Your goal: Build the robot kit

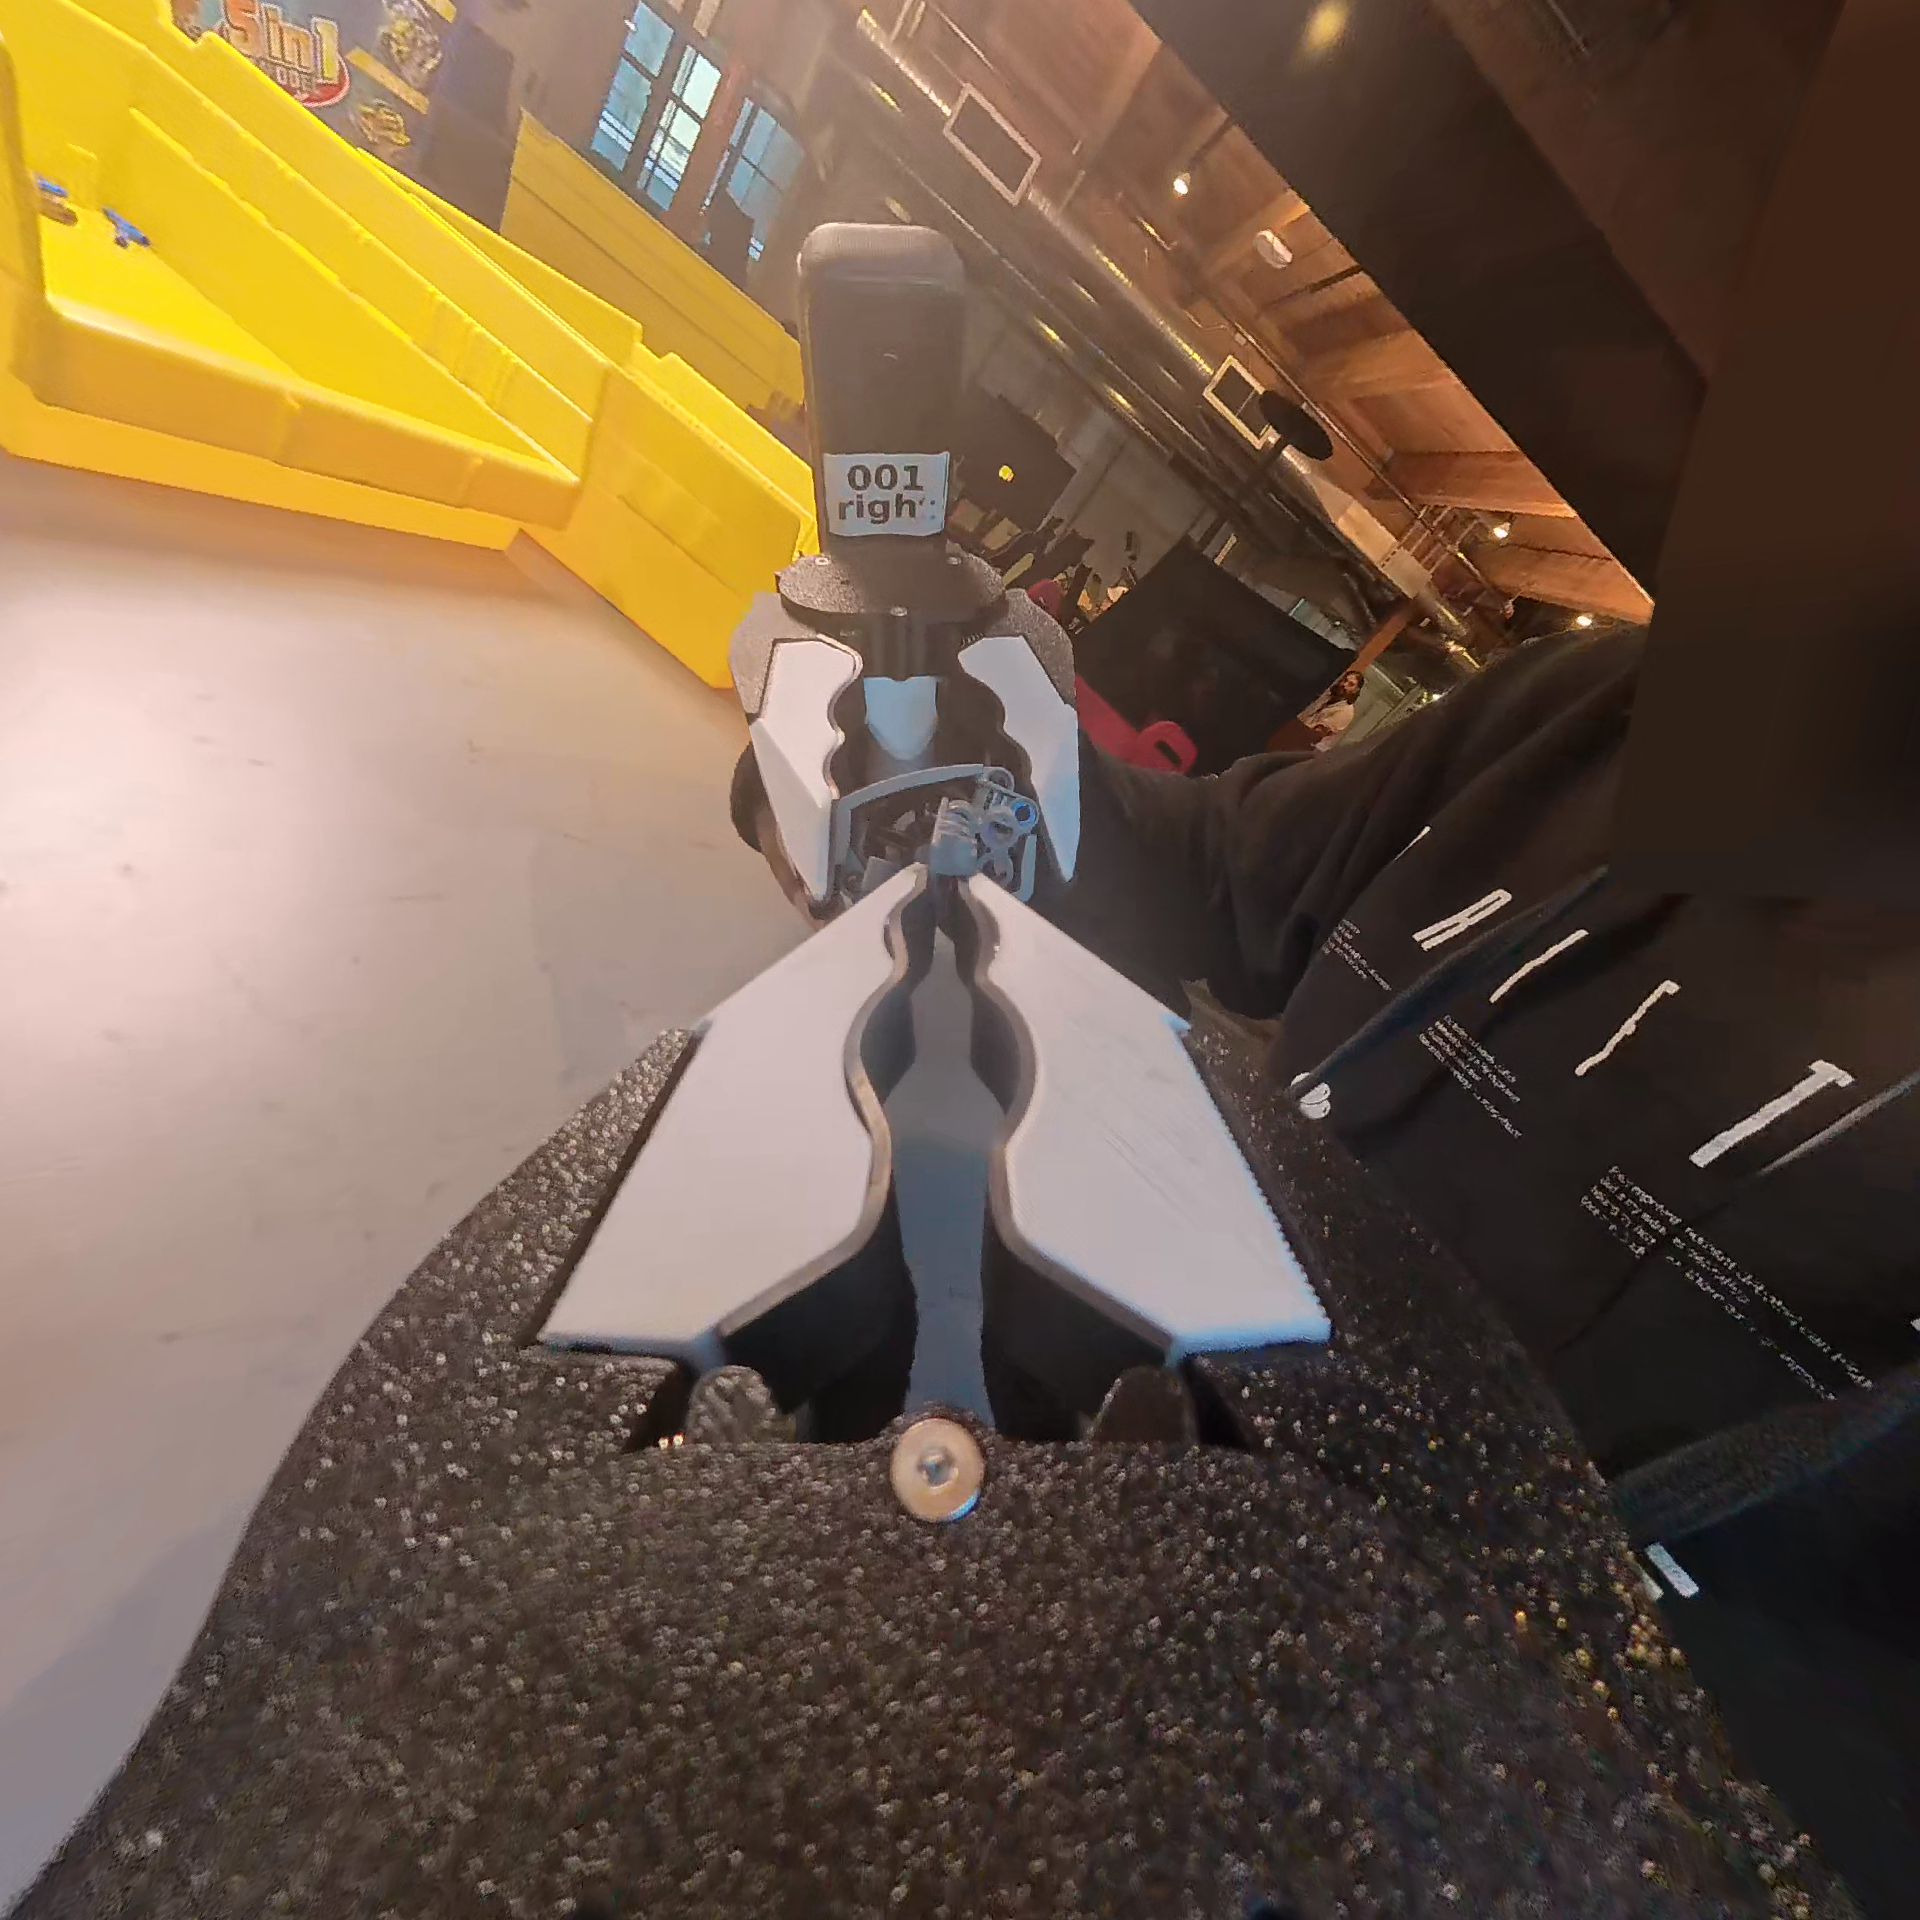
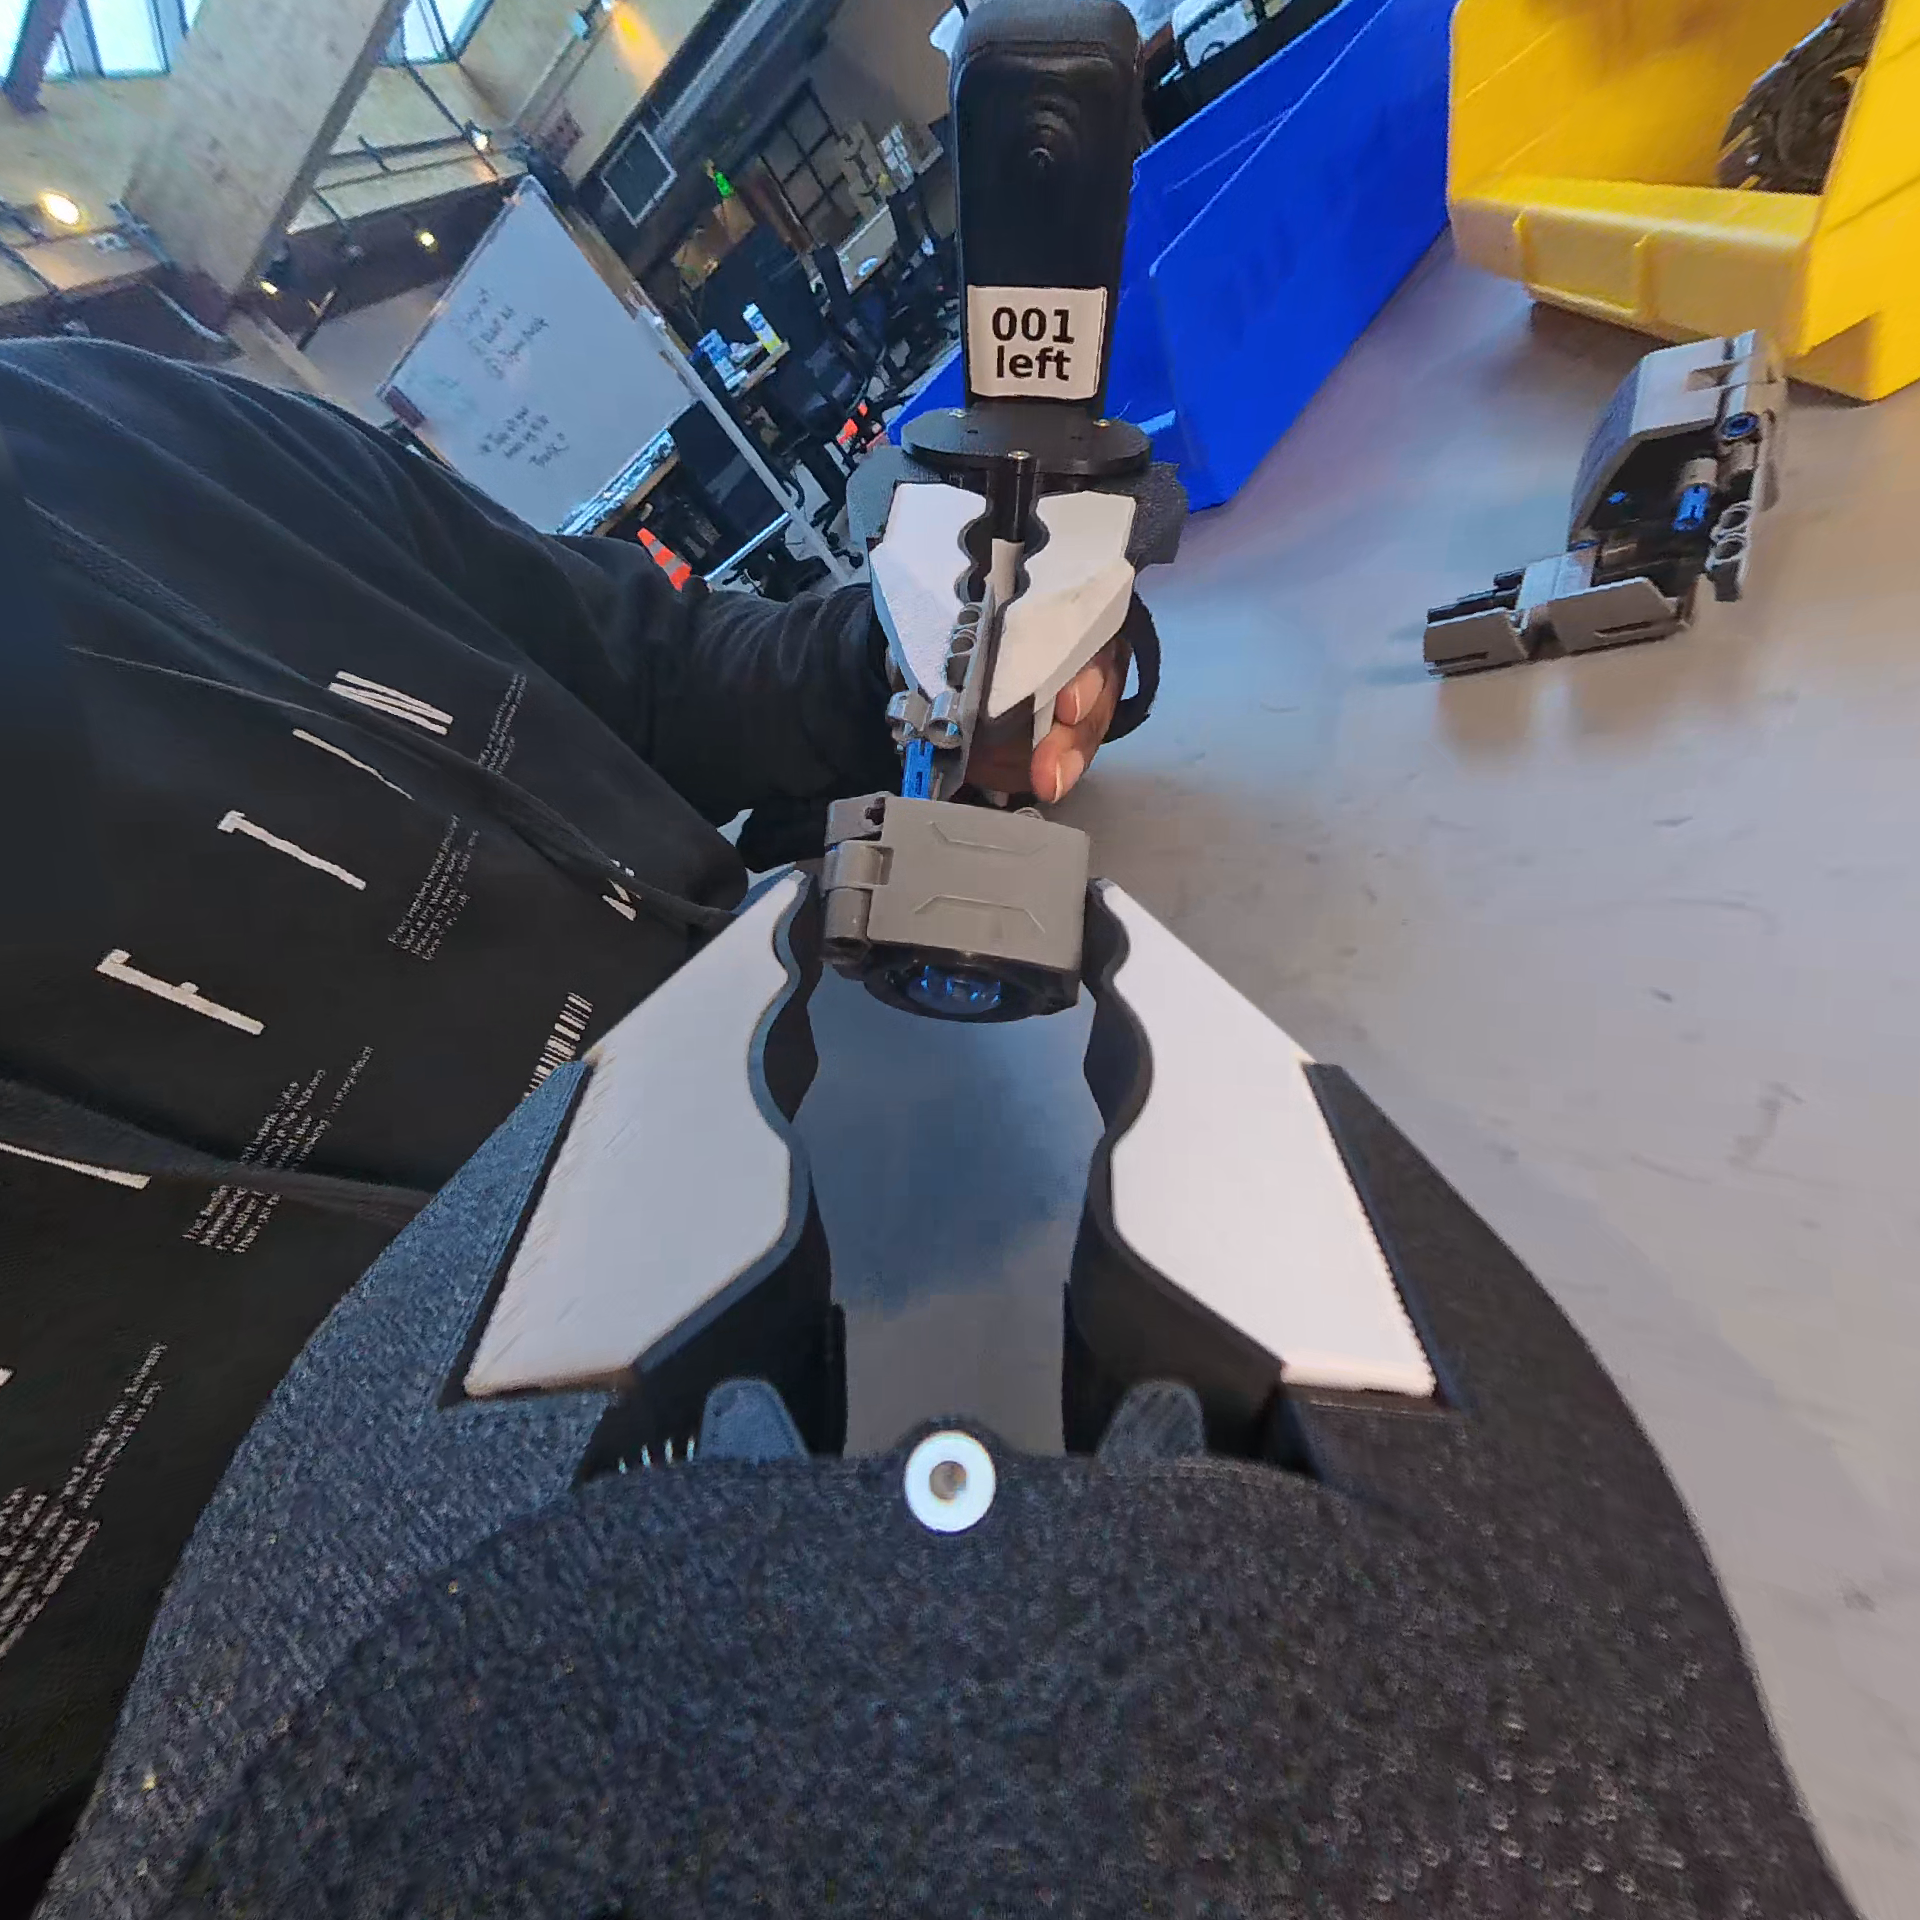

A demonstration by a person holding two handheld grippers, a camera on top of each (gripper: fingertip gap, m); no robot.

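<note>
Right gripper (image 2: 956, 914): fingers spread about as wide as the grey block (image 2: 956, 899) and pressed on its two sides — clamped on it, held up off the table (image 2: 1455, 935).
Left gripper (image 1: 940, 904): fingers drawn nearly together, pinching a thin grey beam (image 2: 961, 665); in the right wrist view the beam runs out between the tips, with a blue pin (image 2: 920, 764) at its far end.
Grey block: boxy, a hinge-like lug on one side, a round dark face with a blue centre turned toward the right camera.
Beam and block: the beam's pin end sits right at the block's top corner — touching or just short of it, I cannot tell which.
Second assembly (image 2: 1621, 520): a larger grey build with blue pins lying on the table, well apart from both grippers and just beside the yellow bin (image 2: 1662, 249).
Yellow bin: dark parts show inside it; a blue bin (image 2: 1278, 270) stands next to it.
Left wrist view: more yellow trays (image 1: 312, 364) at the table's far edge, with a few small blue bits in one of them.
Person: dark printed sweatshirt (image 2: 260, 831) close behind both grippers; a hand (image 2: 1060, 727) wraps the left gripper's handle.
Progress, as I judge it: both pieces are picked up and brought tip to tip in the air, so the fetching looks done; a seated joint between beam and block is not visible, and the build on the table lies untouched.
</note>
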